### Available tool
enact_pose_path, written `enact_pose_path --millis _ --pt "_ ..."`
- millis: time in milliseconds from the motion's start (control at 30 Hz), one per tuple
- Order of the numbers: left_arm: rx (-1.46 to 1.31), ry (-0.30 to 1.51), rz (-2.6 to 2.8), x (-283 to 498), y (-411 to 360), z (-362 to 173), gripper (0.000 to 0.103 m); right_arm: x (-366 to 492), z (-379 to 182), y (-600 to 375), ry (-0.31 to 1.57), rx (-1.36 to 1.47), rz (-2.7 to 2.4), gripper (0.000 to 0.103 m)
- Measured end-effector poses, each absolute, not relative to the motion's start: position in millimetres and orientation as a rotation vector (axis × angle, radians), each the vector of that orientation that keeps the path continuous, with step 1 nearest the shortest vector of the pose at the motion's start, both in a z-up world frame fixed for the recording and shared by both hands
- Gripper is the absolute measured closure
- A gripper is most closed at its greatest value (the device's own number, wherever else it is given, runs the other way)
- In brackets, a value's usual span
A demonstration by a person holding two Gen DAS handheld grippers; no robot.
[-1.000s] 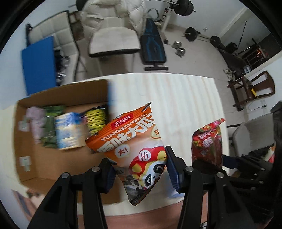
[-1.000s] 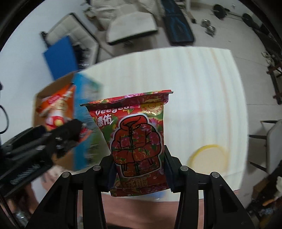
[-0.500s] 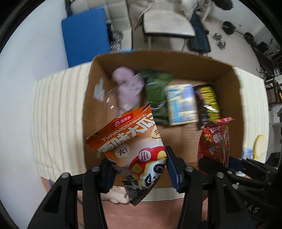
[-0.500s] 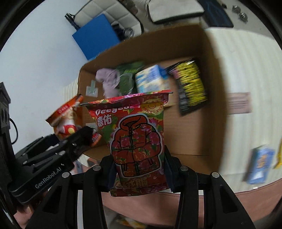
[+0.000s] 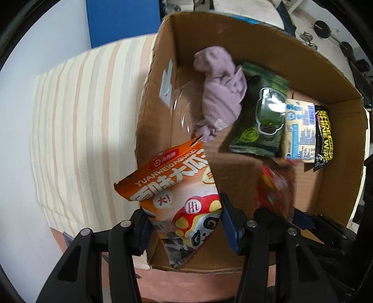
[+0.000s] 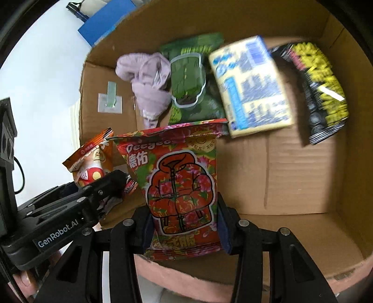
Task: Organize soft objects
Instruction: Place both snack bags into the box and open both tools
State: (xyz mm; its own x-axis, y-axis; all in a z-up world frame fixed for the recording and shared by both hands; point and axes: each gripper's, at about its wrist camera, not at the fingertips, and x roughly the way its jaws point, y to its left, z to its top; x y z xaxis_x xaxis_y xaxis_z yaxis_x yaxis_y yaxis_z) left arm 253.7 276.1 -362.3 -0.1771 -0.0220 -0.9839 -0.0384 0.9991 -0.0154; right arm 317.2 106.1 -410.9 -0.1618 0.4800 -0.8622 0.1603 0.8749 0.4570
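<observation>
My left gripper point(image 5: 185, 225) is shut on an orange snack bag with a panda point(image 5: 179, 191), held over the near left corner of the cardboard box point(image 5: 335, 207). My right gripper point(image 6: 185, 227) is shut on a red floral wipes pack point(image 6: 180, 186), held over the box's near edge point(image 6: 326, 263). The red pack shows blurred in the left wrist view point(image 5: 276, 186). The orange bag point(image 6: 92, 163) and left gripper point(image 6: 109, 184) show at the left of the right wrist view.
Inside the box lie a lilac cloth point(image 5: 220, 93), a green pack point(image 5: 263, 118), a pale yellow-blue pack point(image 5: 299, 130) and a black-yellow wipes pack point(image 5: 324, 137). The box stands on a striped cloth point(image 5: 81, 111). A blue panel point(image 5: 121, 18) is behind.
Both grippers have moved left and closer over the box with their packs still held; the box now fills both views.
</observation>
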Motion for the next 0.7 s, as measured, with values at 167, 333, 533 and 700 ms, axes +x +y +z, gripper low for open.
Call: enact_pose_path --millis 167,333,533,700 --pt "-0.037 1.749 0.012 253 274 -362 0.049 322 -416 111 1.740 0.423 0.301 0.032" --pt "-0.002 1.729 0.003 253 268 -355 0.034 325 -408 102 1.731 0.334 0.284 0.011" --pt "0.038 1.691 0.022 249 259 -353 0.020 323 -391 83 1.718 0.236 0.235 0.002" --pt "0.080 1.639 0.046 240 254 -341 0.011 323 -382 74 1.694 0.154 0.188 0.000"
